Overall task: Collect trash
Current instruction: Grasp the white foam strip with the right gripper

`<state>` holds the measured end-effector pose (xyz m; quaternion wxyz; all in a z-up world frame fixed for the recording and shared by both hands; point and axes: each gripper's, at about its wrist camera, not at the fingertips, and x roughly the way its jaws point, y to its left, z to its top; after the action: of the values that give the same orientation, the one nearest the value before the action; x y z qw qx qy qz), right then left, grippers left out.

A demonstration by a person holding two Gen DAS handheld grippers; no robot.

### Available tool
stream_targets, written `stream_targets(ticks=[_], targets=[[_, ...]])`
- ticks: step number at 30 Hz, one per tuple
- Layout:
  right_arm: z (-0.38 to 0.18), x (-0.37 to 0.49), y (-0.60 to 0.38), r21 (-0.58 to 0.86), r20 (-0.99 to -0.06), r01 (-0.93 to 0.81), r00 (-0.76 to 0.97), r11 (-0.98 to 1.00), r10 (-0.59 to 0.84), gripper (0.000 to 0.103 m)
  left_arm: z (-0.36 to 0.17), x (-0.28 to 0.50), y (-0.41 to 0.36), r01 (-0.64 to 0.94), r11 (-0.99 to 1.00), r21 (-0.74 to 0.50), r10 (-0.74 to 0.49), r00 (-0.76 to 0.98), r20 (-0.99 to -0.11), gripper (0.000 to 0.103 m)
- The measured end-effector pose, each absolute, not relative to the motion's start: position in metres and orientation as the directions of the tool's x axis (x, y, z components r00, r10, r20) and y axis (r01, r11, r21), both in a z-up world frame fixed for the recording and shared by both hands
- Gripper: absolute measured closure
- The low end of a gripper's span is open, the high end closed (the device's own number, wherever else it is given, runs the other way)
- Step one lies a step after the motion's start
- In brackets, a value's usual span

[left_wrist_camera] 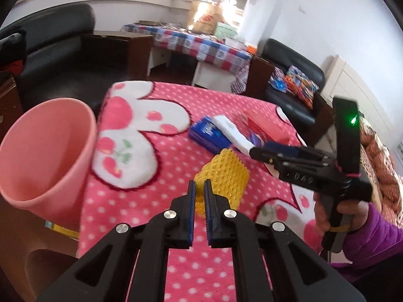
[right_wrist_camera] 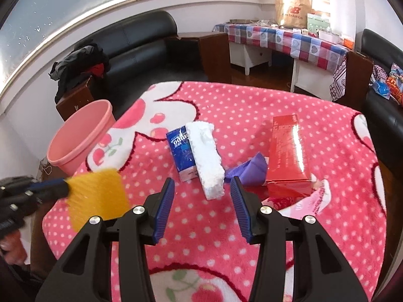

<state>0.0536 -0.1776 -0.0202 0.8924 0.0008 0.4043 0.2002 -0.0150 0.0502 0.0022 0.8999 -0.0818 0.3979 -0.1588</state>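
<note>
Yellow foam mesh sleeve [left_wrist_camera: 221,176] is clamped in left gripper [left_wrist_camera: 199,196] fingers; transfer to pink plastic bin [left_wrist_camera: 47,151] is judged next; right gripper [right_wrist_camera: 202,209] fingers are held apart.

blanket [right_wrist_camera: 252,105] bare beyond foam block [right_wrist_camera: 206,156], red box [right_wrist_camera: 287,151]

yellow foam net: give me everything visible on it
The yellow foam net is a soft mesh sleeve with a raised diamond-lattice texture, looking like fruit-packing foam. The left gripper is shut on its edge, and it hangs lifted over the pink polka-dot blanket. In the right wrist view it appears motion-blurred, near the pink bin, not inside it. No tears are visible.
</note>
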Motion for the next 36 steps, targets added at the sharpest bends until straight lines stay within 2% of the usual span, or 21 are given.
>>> stream_targets(ticks=[10, 14, 26, 36], targets=[[-0.034, 0.063, -0.17, 0.103, -0.741, -0.35, 0.598, 0.931, 0.306, 0.057, 0.006, -0.015, 0.055, 0.194, 0.941, -0.276, -0.334, 0.654, -0.679, 0.097], [-0.037, 0.065, -0.171, 0.096, -0.75, -0.331, 0.595, 0.939, 0.287, 0.081, 0.005, -0.015, 0.058, 0.187, 0.943, -0.277, -0.329, 0.658, -0.678, 0.097], [-0.008, 0.046, -0.174, 0.116, -0.696, -0.335, 0.644, 0.935, 0.318, 0.082, 0.014, -0.021, 0.075, 0.138, 0.953, -0.27, -0.286, 0.703, -0.651, 0.097], [0.032, 0.038, -0.135, 0.101, -0.644, -0.441, 0.654, 0.892, 0.396, 0.082, 0.041, -0.035, 0.111, -0.013, 0.971, -0.238, -0.132, 0.803, -0.581, 0.097]])
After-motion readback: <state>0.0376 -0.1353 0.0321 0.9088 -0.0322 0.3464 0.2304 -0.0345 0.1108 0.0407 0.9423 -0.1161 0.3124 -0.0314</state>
